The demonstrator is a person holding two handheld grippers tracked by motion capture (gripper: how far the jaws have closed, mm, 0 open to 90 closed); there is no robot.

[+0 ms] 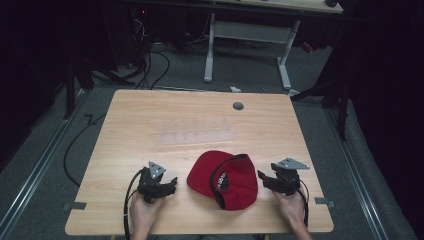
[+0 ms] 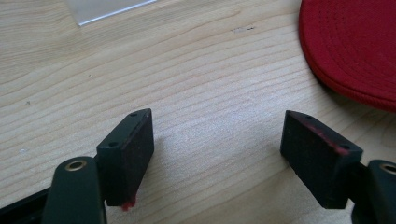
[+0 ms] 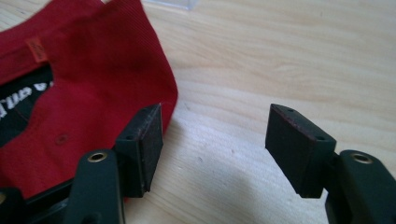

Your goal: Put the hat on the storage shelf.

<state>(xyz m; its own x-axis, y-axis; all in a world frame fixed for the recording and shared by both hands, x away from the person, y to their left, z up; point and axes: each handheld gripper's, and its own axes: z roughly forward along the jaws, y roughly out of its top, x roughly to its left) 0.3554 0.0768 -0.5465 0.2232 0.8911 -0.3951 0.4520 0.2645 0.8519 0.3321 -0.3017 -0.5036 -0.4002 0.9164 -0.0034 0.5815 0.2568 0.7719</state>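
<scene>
Red cap [image 1: 223, 179] is lying upside down near the counter's [image 1: 150, 120] front edge, btwn both hand-held grippers. Looking light, soft cloth w/ a stiffer brim, so prob best pinching the crown edge. Left hand-held gripper [image 1: 173, 183] is sitting open, empty; right hand-held gripper [image 1: 261, 176] also gaping, one jaw just beside the fabric.

Left gripper [image 1: 172, 184] and right gripper [image 1: 261, 176] showing as matte black blocky bodies. Grey three-cornered plate [image 1: 156, 169] with small holes sitting atop each. Black cable [image 1: 129, 192] trailing from each toward forearms. Jaws showing as flat black rectangular pads, edges wearing reddish. Brass-ringed screw [image 2: 75, 164] shining on knuckles. Forearms showing bare, no sleeves.
</scene>
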